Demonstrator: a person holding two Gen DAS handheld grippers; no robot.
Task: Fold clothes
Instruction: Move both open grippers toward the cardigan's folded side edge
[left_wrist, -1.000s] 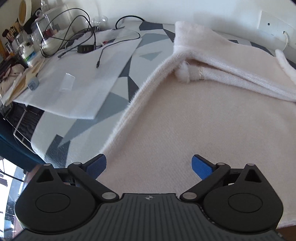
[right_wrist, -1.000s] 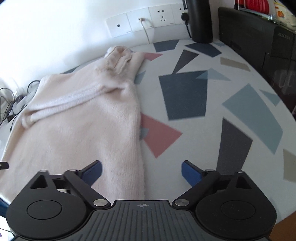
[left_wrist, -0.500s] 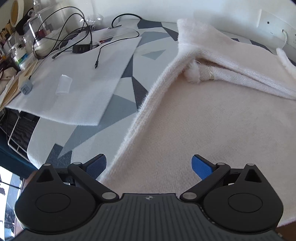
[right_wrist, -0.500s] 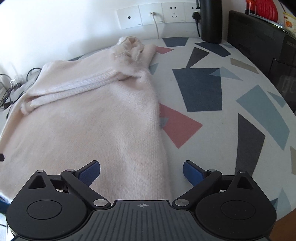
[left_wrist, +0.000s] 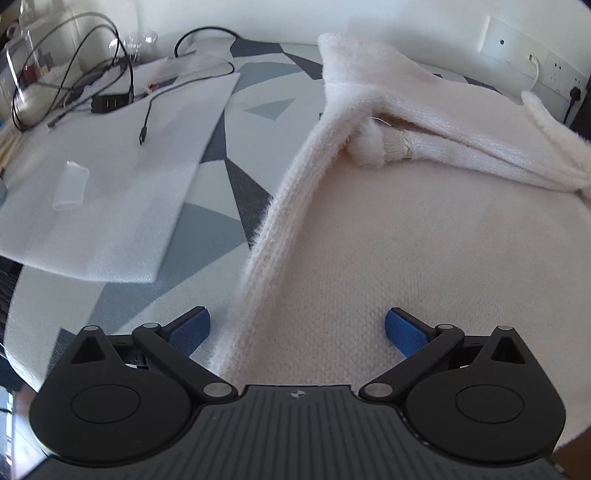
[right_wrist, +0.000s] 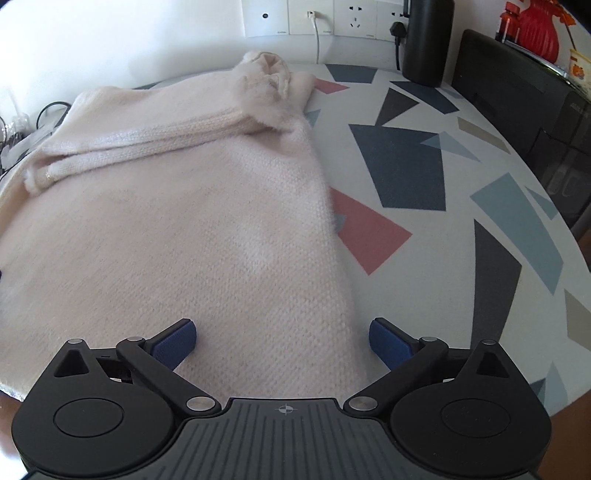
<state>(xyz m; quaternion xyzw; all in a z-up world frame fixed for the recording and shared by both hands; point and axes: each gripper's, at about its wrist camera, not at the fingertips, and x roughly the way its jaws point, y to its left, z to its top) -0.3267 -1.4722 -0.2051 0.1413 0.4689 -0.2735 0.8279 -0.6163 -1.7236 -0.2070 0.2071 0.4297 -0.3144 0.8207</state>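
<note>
Apparently hovering, both spread tools, left tool (left_wrist: 297, 328) and right tool (right_wrist: 282, 341), straddle opposite sweater (left_wrist: 424, 236) edges

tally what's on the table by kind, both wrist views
Sweater: 1
White felt mat: 1
Black cable bundle: 1 (strands uncountable)
Black cylinder: 1
Small clear wrapper: 1
Total: 5

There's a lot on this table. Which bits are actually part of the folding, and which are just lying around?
Part of the job:
pink sweater
left hand-held gripper, open
right hand-held gripper, open

Just lying about:
black cables
white cloth
black cylinder
wall sockets
</note>
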